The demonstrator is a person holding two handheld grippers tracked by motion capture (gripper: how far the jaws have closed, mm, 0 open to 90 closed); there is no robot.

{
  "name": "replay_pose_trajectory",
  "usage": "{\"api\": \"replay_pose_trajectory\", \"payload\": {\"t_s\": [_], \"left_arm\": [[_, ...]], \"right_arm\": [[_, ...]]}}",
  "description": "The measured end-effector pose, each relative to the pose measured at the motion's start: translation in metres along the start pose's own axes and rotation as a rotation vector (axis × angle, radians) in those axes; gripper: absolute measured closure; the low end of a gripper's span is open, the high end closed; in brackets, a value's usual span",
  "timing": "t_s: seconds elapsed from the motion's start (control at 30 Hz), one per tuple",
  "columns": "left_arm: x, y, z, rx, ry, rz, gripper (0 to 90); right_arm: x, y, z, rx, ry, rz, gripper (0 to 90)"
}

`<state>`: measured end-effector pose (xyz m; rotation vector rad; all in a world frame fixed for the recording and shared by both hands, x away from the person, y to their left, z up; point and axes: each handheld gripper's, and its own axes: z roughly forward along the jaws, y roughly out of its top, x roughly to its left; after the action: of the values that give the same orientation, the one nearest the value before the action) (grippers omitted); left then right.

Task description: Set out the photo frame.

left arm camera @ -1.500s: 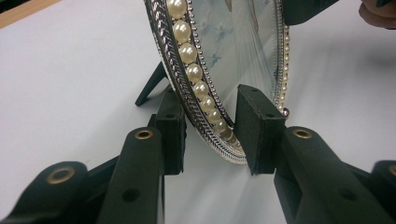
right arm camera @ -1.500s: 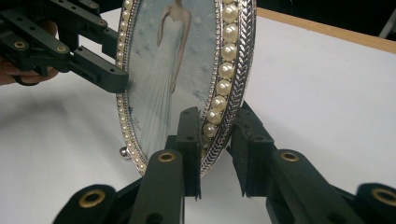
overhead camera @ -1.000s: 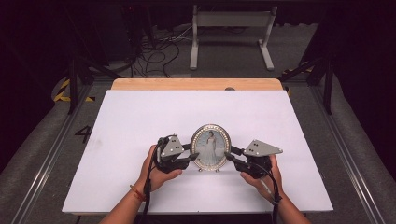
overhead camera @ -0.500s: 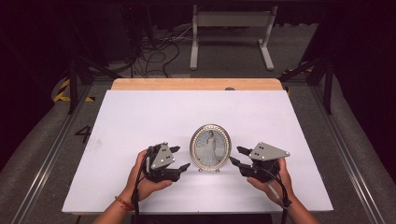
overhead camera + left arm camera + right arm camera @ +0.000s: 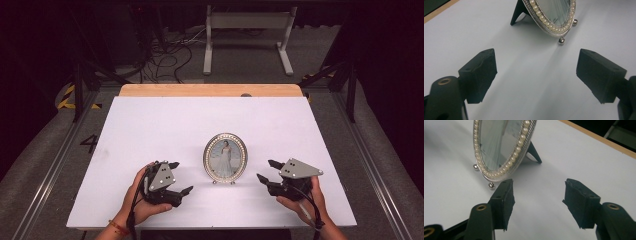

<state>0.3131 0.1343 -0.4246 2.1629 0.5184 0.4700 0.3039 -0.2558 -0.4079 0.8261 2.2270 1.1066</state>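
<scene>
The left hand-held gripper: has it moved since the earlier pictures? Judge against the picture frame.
Yes. The left hand-held gripper has drawn away leftward from the standing picture frame, which it earlier touched; its jaws have just been opening, nothing between them.

Black gripper [image 5: 176,177] bodies, grey three-cornered plates, trailing cables, red wristband [image 5: 118,227]

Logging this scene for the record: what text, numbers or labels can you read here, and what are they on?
"4": dark numeral on the floor left of the table.
Frame: tiny print near the picture's lower edge in the left gripper view, too small to read.
Yellow-black hazard stripes on the floor: a marking, no words.
</scene>
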Motion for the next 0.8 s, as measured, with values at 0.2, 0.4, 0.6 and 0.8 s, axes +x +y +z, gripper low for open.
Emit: {"api": "replay_pose_trajectory", "payload": {"t_s": [0.2,0.4,0.6,0.8], "left_arm": [[0.004,-0.010,-0.010,0.003,0.007,-0.015,16.7],[0.008,-0.019,-0.016,0.022,0.018,-0.026,15.7],[0.010,-0.026,-0.019,0.032,0.016,-0.028,14.8],[0.012,-0.033,-0.023,0.038,0.021,-0.043,13.9]], "right_arm": [[-0.005,-0.011,-0.002,0.037,-0.023,0.012,38.0],[-0.007,-0.019,-0.003,0.063,-0.030,-0.004,35.9],[-0.006,-0.023,-0.004,0.078,-0.046,-0.020,31.5],[-0.005,-0.032,-0.002,0.081,-0.042,-0.018,29.0]]}}
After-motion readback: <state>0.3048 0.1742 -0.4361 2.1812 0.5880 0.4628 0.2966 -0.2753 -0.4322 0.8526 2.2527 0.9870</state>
